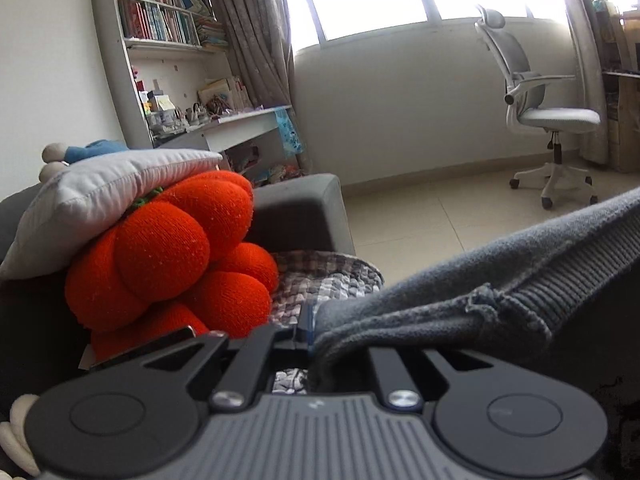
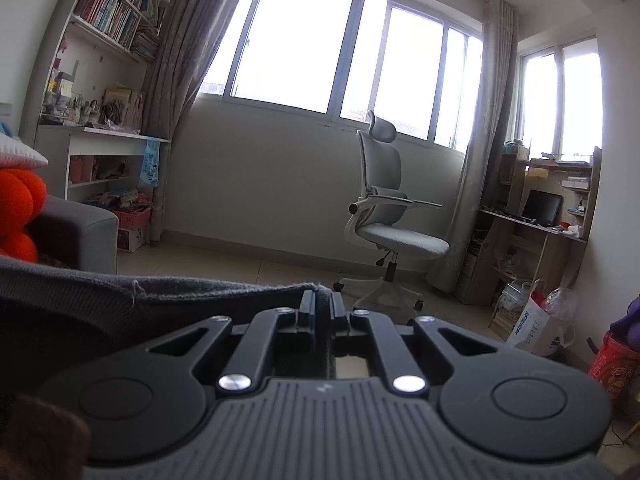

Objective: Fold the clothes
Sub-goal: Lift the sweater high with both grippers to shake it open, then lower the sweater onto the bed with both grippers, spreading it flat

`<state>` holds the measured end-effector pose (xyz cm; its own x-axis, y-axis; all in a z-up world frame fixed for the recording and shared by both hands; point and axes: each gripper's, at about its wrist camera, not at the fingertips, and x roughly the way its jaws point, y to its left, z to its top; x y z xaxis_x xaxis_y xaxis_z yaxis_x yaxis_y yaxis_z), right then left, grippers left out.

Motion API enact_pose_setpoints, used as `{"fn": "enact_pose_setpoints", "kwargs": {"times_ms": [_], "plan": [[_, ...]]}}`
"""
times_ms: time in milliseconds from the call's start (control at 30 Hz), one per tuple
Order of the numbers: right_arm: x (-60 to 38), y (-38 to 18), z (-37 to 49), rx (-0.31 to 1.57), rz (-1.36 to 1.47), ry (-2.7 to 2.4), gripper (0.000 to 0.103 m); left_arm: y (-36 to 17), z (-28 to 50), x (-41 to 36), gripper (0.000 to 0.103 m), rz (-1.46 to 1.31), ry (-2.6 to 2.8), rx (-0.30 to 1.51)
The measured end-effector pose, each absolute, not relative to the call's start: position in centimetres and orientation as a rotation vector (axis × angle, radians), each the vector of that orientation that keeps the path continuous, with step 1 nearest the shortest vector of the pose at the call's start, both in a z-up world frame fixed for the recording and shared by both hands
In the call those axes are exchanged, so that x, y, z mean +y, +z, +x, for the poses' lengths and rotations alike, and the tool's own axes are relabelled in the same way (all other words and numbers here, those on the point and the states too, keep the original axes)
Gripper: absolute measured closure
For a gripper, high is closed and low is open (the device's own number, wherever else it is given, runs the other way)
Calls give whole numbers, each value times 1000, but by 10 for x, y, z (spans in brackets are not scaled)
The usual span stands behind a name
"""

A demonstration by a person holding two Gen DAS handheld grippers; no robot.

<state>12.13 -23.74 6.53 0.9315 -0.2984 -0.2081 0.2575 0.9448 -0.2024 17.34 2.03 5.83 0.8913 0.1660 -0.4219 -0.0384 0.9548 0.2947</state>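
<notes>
both grippers, left gripper and right gripper, pinch the grey sweater stretched between them. next, i'd guess, lay it flat on the sofa.

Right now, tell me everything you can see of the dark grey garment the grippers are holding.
The dark grey garment looks like a soft knit, with a ribbed band along one edge and a frayed, puckered spot at a seam. It is stretched between the two grippers: the left gripper is shut on one end, the right gripper is shut on another edge, held above the floor. Its full shape cannot be seen. In the left wrist view it hangs over a checked cloth.
</notes>
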Motion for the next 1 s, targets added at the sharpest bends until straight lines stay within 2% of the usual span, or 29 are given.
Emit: {"fn": "enact_pose_setpoints", "kwargs": {"times_ms": [200, 367, 400, 433, 500, 667, 767, 967, 1000], "plan": [[-223, 23, 156, 326, -237, -288, 96, 16, 209, 27, 97, 307, 106, 523], [-229, 16, 170, 383, -222, -283, 96, 3, 231, 31, 89, 305, 70, 548], [-231, 13, 173, 399, -216, -282, 96, 2, 233, 33, 77, 298, 65, 555], [-235, 10, 175, 419, -211, -281, 96, 1, 236, 37, 53, 286, 69, 561], [-242, 2, 181, 461, -198, -281, 96, -1, 243, 50, 38, 250, 86, 576], [-258, -17, 191, 534, -174, -304, 96, 0, 251, 86, 36, 108, 89, 622], [-262, -14, 188, 519, -192, -318, 87, -4, 248, 99, 35, 72, 81, 631], [-288, -5, 176, 601, -54, -182, 85, 1, 236, 112, 34, 27, 106, 615], [-290, -3, 173, 620, -46, -143, 73, 5, 230, 114, 31, 26, 108, 602]]}}
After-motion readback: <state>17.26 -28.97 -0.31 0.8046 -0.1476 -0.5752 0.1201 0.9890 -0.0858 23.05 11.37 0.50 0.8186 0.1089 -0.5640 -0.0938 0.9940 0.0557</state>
